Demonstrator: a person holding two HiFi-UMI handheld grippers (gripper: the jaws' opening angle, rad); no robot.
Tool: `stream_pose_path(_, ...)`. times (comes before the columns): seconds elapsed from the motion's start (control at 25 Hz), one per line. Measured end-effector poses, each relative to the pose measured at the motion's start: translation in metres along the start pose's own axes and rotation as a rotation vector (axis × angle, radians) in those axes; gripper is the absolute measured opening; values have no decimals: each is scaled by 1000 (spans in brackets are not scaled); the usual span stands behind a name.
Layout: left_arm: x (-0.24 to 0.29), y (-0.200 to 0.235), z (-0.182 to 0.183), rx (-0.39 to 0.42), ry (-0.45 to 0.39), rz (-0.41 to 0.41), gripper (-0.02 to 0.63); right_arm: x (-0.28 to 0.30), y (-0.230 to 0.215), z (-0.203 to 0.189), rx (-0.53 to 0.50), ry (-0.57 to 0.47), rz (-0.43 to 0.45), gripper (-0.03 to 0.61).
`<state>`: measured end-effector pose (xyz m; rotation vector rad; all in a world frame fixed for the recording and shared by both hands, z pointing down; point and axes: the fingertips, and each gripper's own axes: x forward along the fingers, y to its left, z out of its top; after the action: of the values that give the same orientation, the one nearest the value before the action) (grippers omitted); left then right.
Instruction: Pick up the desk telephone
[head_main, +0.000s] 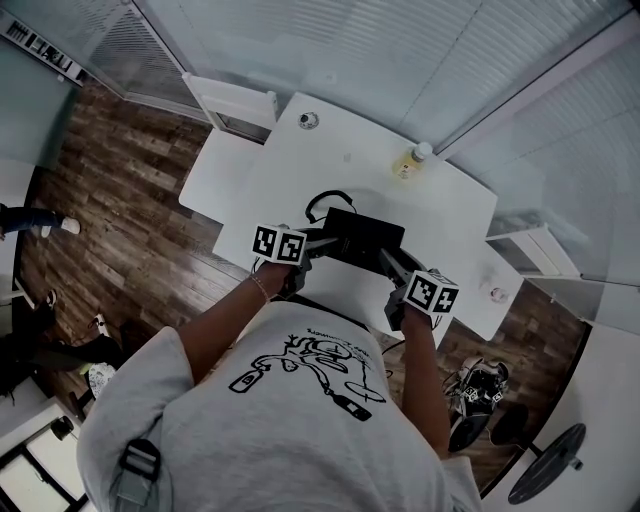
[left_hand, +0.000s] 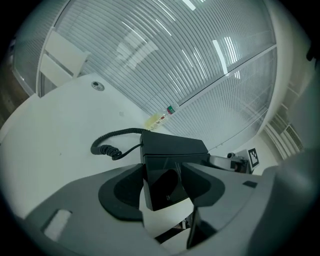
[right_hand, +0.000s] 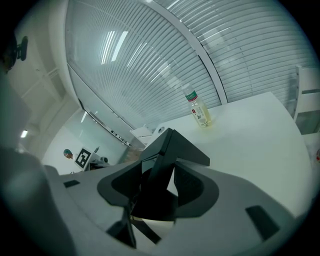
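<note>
The phone (head_main: 362, 238) is black and boxy, with a flat top. It is in the middle of the head view. Its curly black cord (left_hand: 106, 149) loops out at its upper left.

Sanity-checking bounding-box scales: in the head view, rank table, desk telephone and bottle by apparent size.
1. table
2. desk telephone
3. bottle, clearly the smallest, though it sits farther from the camera than the telephone

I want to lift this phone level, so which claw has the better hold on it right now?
Probably the left claw: it clamps a flat side of the telephone squarely, while the right claw seems to pinch only a tilted corner.
</note>
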<state>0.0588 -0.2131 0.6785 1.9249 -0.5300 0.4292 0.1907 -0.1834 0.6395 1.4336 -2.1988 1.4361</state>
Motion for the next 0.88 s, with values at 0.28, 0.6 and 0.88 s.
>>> stream_pose_path(0.28,-24,-30,21,43,-31,-11,222,-22,28,24,-12,-48,21,195)
stream_pose_path(0.6,-53,-62,42,85,-60,-40,221,-49,61,48,-39,-113,31,195)
stream_pose_path(0.88,-72,-93,62,105,-100,-69,221,-71,83,70,-42,-157,40,195)
